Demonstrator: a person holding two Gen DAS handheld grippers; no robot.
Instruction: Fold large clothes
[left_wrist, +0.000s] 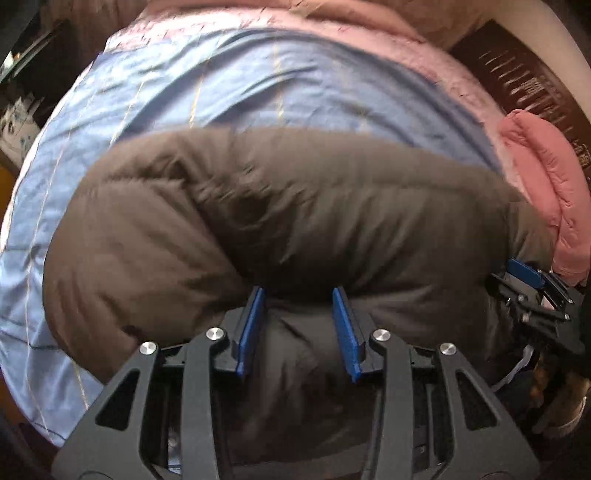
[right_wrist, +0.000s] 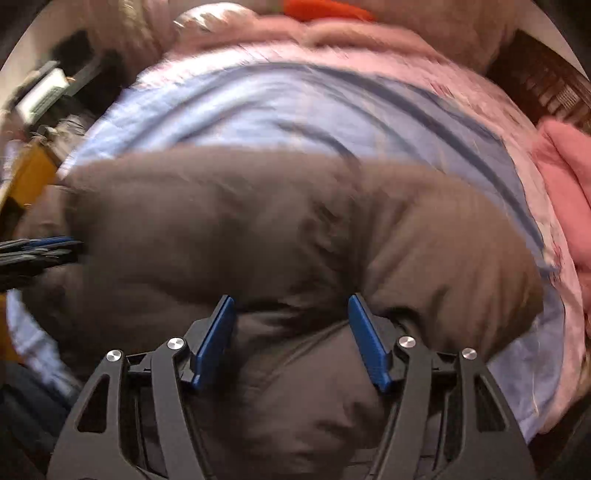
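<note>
A dark brown padded jacket (left_wrist: 295, 221) lies bunched across a bed with a light blue sheet (left_wrist: 221, 85). My left gripper (left_wrist: 299, 295) has its blue pads apart with a thick fold of the jacket between them, at the jacket's near edge. My right gripper (right_wrist: 291, 302) stands the same way, pads wide apart around the jacket (right_wrist: 277, 229). The right gripper also shows at the right edge of the left wrist view (left_wrist: 532, 284), at the jacket's right end. The left gripper shows at the left edge of the right wrist view (right_wrist: 44, 247). Both views are motion-blurred.
A pink quilt (left_wrist: 369, 33) lies along the far side of the bed. A folded pink padded garment (left_wrist: 543, 184) sits at the right. Dark furniture (left_wrist: 535, 81) stands at the far right, cluttered shelves (right_wrist: 48, 96) at the left.
</note>
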